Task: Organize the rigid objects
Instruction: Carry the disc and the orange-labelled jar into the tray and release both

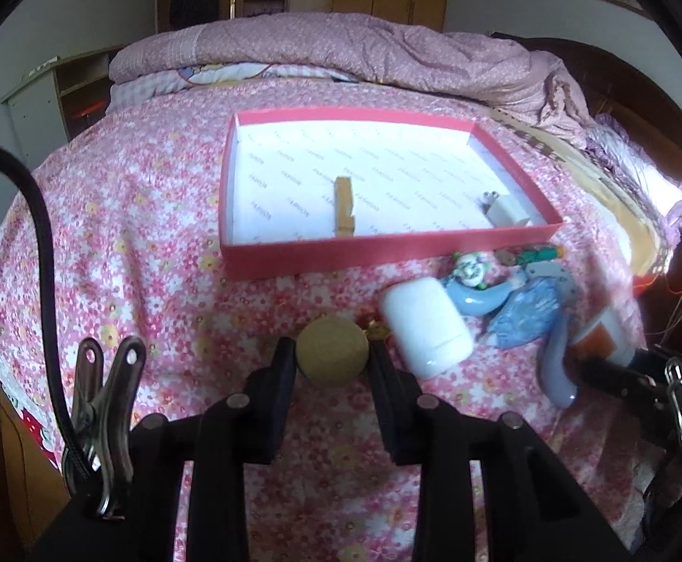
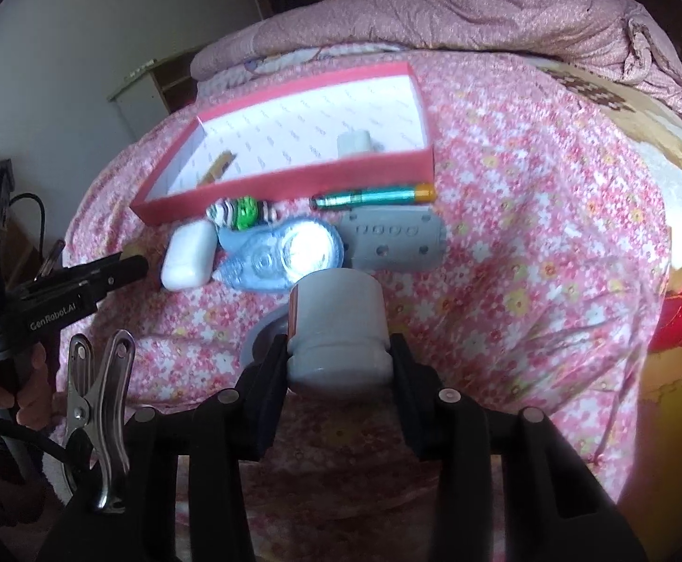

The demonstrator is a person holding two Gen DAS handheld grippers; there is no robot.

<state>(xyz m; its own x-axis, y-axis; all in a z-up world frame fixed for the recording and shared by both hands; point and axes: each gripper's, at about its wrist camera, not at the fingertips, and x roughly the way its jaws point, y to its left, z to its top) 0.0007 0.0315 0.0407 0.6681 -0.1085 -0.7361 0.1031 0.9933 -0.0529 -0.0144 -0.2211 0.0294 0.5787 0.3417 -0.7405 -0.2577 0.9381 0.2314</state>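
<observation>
Two items, a clothespin (image 1: 344,206) and a plug (image 1: 504,210), are seen in the box (image 1: 387,246) at frame centre, several remain outside at lower right, while the left gripper (image 1: 332,361) is closed on a ball (image 1: 332,349) and the right gripper (image 2: 338,356) on a bottle (image 2: 338,323).

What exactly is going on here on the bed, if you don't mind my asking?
A person is sorting small objects into a red tray on the bed. The left gripper is closed on a cork ball, and the right gripper is clamped on a white bottle. A wooden clothespin and a white charger already lie in the tray; a white case, a tape dispenser and a battery wait outside.
</observation>
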